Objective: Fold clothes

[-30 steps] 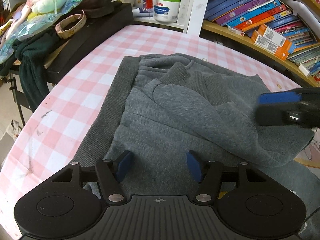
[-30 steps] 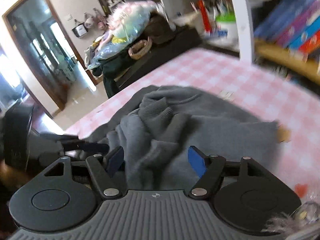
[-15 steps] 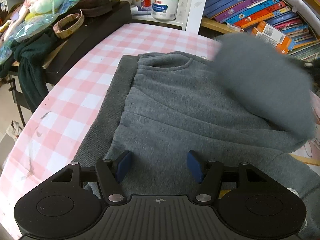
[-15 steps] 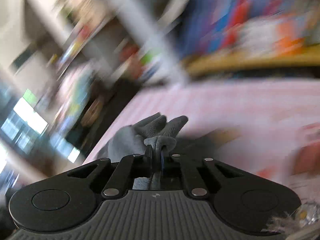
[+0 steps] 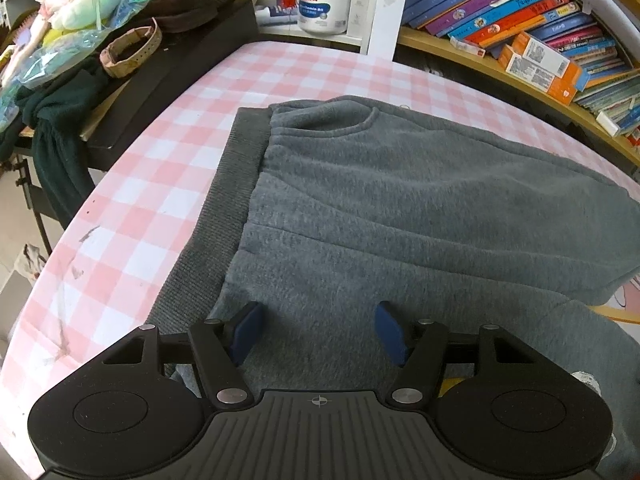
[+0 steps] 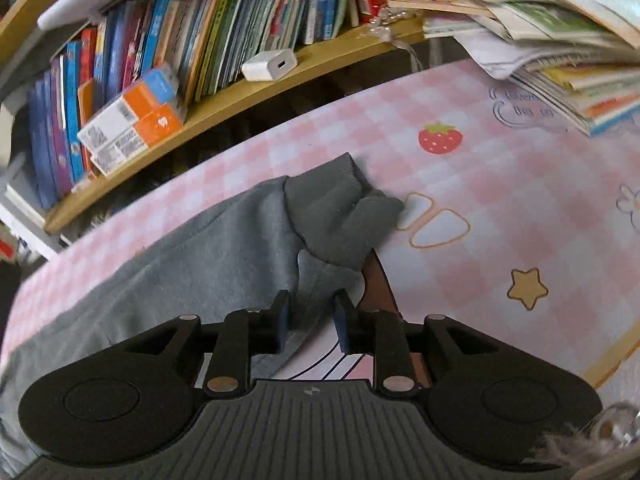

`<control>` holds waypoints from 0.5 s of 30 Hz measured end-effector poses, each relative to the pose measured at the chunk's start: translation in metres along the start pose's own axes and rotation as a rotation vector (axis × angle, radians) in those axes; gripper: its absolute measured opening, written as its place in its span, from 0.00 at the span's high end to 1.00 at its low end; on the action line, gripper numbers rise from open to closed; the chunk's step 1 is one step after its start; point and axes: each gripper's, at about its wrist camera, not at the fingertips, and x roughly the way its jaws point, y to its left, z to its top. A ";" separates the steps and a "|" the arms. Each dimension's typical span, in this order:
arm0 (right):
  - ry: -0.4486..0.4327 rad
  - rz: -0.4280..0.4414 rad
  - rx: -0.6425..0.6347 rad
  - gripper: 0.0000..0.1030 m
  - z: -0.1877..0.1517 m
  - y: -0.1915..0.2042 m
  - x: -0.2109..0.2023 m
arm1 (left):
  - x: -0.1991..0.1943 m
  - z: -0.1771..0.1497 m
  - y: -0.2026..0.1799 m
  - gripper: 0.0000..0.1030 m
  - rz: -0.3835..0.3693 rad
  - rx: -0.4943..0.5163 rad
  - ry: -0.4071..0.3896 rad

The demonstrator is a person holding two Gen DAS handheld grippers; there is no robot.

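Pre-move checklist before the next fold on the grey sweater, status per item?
1. Left gripper open, nothing between its fingers: ok.
2. Right gripper let go of the sleeve: cannot tell; its jaws are partly apart with grey cloth between them.
3. Sleeve cuff lying down on the checked tablecloth: ok.
4. Sweater body lying flat: not ok, ridges and folds run across it.
5. Ribbed hem on the table, not hanging off: ok.
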 end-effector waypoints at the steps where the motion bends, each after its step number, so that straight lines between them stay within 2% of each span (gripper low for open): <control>1: -0.008 -0.002 0.004 0.77 0.000 0.000 0.000 | 0.000 0.000 0.000 0.38 0.001 0.004 0.001; 2: -0.016 -0.004 0.009 0.79 0.000 -0.001 0.000 | 0.001 0.000 -0.001 0.37 0.003 0.007 0.002; 4: -0.032 -0.009 0.017 0.91 -0.001 -0.001 0.000 | 0.001 0.001 -0.001 0.37 0.004 0.010 0.002; 7: -0.055 -0.015 0.031 0.93 -0.001 -0.002 -0.001 | 0.001 0.001 0.000 0.37 0.002 0.010 0.005; 9: -0.061 -0.055 0.011 0.92 -0.001 0.002 0.000 | 0.001 0.001 0.001 0.37 0.002 0.013 0.004; 11: -0.040 -0.082 -0.004 0.90 0.000 0.004 0.005 | -0.001 0.001 0.002 0.36 -0.002 0.011 -0.003; 13: -0.020 -0.083 0.002 0.84 0.001 0.000 0.008 | -0.004 0.001 0.004 0.36 -0.014 0.003 -0.017; 14: -0.021 -0.092 0.010 0.74 0.001 -0.002 0.005 | -0.006 0.001 0.004 0.36 -0.020 -0.001 -0.024; 15: -0.031 -0.092 0.002 0.70 -0.001 -0.003 -0.002 | -0.008 0.001 0.005 0.36 -0.026 -0.004 -0.031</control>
